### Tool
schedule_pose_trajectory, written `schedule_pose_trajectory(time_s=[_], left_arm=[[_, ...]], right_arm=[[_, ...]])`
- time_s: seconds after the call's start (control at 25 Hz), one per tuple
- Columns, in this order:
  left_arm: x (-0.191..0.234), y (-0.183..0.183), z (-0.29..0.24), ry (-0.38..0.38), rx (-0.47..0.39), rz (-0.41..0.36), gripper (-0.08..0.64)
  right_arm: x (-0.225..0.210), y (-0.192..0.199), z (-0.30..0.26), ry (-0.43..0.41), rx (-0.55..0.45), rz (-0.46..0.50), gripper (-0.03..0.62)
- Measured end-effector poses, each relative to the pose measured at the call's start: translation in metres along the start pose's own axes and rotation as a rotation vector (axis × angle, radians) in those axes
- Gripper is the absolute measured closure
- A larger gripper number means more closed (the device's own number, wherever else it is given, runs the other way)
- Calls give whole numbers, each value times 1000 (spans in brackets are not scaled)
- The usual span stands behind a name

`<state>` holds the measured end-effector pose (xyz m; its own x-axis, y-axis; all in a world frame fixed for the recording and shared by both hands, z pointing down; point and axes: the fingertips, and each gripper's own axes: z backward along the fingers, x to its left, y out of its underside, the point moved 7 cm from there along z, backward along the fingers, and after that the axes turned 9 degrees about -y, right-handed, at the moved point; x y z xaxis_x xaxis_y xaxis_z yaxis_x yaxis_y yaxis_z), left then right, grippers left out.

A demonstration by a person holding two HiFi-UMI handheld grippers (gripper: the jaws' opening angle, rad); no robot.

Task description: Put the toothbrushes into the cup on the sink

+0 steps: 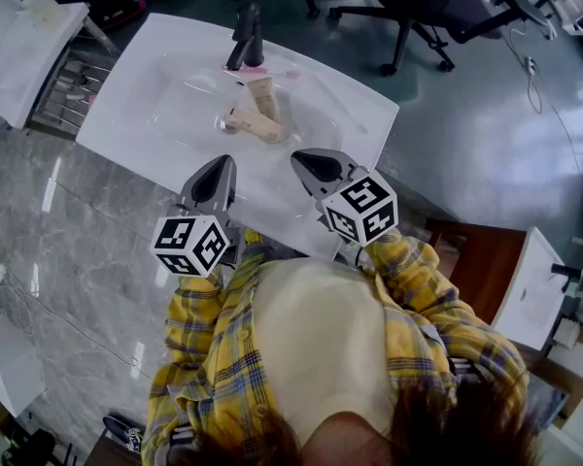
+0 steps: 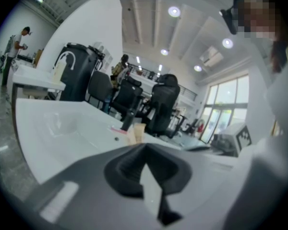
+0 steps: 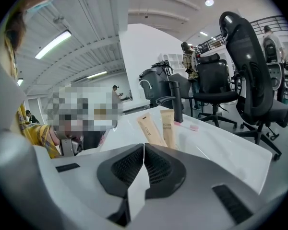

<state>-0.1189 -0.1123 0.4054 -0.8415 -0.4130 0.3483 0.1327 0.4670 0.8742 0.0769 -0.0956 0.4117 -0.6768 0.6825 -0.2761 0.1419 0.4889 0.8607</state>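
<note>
Left gripper view, toothbrush packets [image 2: 137,131] half hidden behind closed left gripper [image 2: 145,146], right gripper [image 3: 144,145] closed

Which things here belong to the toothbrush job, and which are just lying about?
Part of the job: tan toothbrush packet; second tan packet; white sink; left gripper and right gripper, both shut, empty. I see no cup.

Just lying about: black faucet; pink item by it; office chairs.
</note>
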Motion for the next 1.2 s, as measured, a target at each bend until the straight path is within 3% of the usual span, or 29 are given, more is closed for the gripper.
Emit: schedule_pose_trajectory(time_s=[1.2], left_arm=[[-8,9,-1,10,52,0,554]], right_arm=[[-4,3,0,46,49,-10,578]])
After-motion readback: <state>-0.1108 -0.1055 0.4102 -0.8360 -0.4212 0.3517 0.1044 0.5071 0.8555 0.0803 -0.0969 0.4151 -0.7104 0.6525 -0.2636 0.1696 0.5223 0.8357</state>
